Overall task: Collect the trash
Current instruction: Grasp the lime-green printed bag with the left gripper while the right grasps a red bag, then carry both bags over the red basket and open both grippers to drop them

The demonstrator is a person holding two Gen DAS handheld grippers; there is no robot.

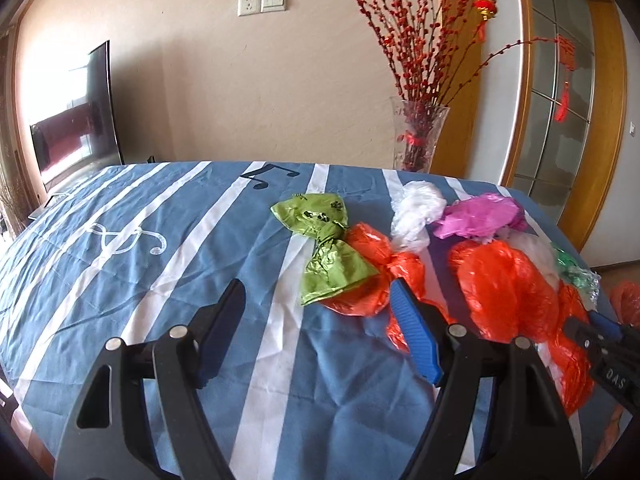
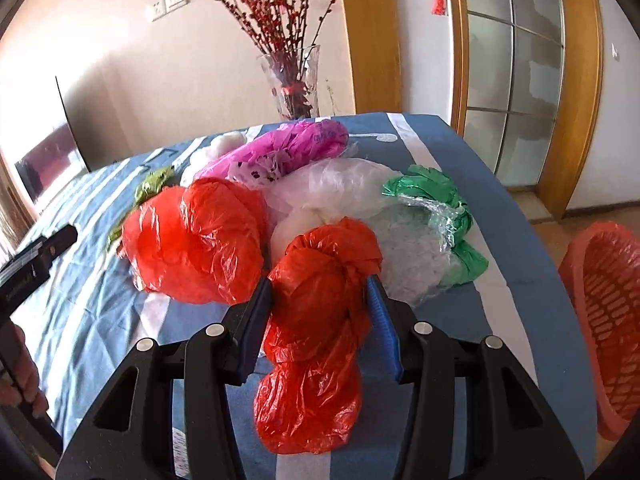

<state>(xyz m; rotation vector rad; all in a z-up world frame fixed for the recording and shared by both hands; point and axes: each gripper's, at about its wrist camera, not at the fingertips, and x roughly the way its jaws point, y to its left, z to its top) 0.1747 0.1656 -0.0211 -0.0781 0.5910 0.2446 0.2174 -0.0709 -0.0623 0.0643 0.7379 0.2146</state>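
Two claws | striped tablecloth (image 1: 160, 280) | vase (image 1: 418, 136) behind | door (image 2: 516, 68) right

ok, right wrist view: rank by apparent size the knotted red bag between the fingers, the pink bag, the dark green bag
1. Knotted red bag, largest, but nearest the camera, so inflated.
2. Pink bag.
3. Dark green bag.
Pink and green look close; both partly hidden, so unsure.
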